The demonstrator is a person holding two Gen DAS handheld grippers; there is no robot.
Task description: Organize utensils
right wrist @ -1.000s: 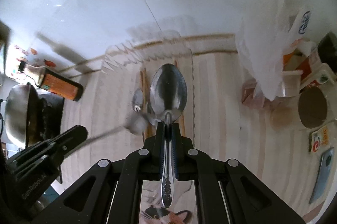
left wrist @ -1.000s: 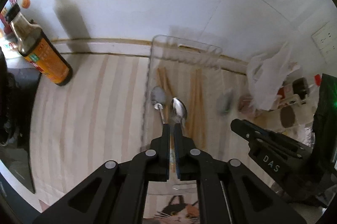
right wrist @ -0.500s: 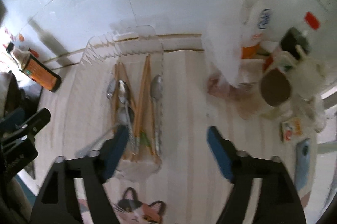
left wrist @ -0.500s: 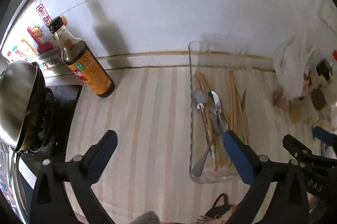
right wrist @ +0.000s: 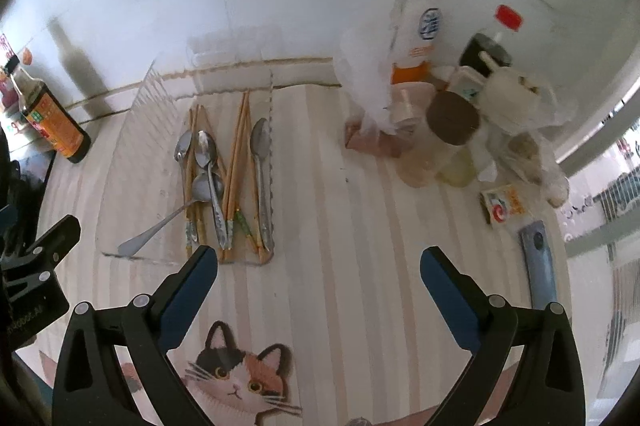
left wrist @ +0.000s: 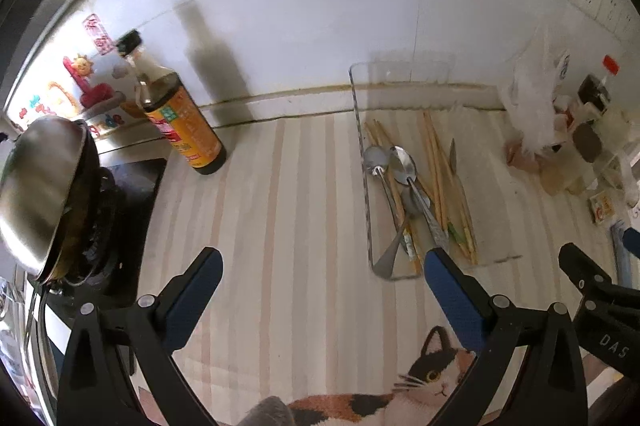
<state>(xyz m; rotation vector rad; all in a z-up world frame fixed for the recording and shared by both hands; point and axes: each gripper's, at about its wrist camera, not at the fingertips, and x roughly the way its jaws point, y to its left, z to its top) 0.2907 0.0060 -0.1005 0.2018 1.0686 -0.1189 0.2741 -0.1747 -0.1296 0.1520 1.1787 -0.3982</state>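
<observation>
A clear plastic tray (left wrist: 359, 130) (right wrist: 132, 110) lies on the striped counter against the wall. In it lie several metal spoons (left wrist: 404, 162) (right wrist: 261, 142) and several wooden chopsticks (left wrist: 436, 162) (right wrist: 236, 154). One spoon (right wrist: 160, 224) lies crosswise with its handle toward the tray's near left corner. My left gripper (left wrist: 320, 262) is open and empty, held above the counter in front of and left of the tray. My right gripper (right wrist: 320, 262) is open and empty, in front of and right of the tray.
A soy sauce bottle (left wrist: 180, 114) (right wrist: 52, 118) stands left of the tray. A steel pot (left wrist: 36, 186) sits on a stove at far left. Jars, a white bag (right wrist: 368, 74) and a phone (right wrist: 540, 266) crowd the right. A cat-print mat (right wrist: 240, 374) lies near.
Both grippers held spoons over the tray a second ago. They opened, the spoons now lie in the tray, and both grippers have pulled back and up.
</observation>
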